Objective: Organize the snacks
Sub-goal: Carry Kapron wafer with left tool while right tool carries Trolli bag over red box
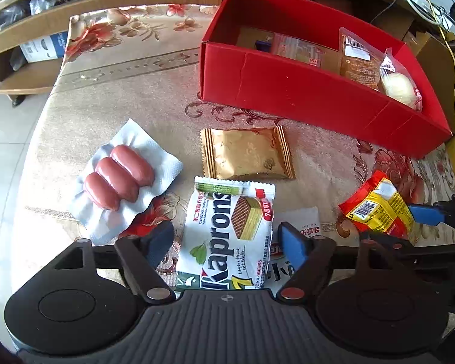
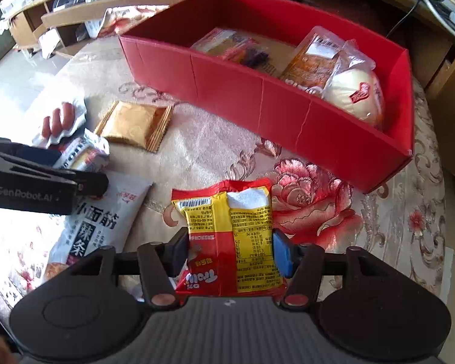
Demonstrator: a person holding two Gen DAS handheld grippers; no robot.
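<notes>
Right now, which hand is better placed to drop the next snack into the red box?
Right. Its fingers already squeeze the red-yellow packet, with the red box just ahead. The left gripper only straddles the wafer pack.

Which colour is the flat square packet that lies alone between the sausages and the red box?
Gold packet, with crimped striped ends; the left wrist view shows it best.

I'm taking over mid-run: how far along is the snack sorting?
Done: several packets already lie in the red box. In hand: the right gripper clamps the red-yellow packet; the left gripper straddles the Kaprons wafers, not gripping. Left: gold packet, sausages, white noodle bag.
</notes>
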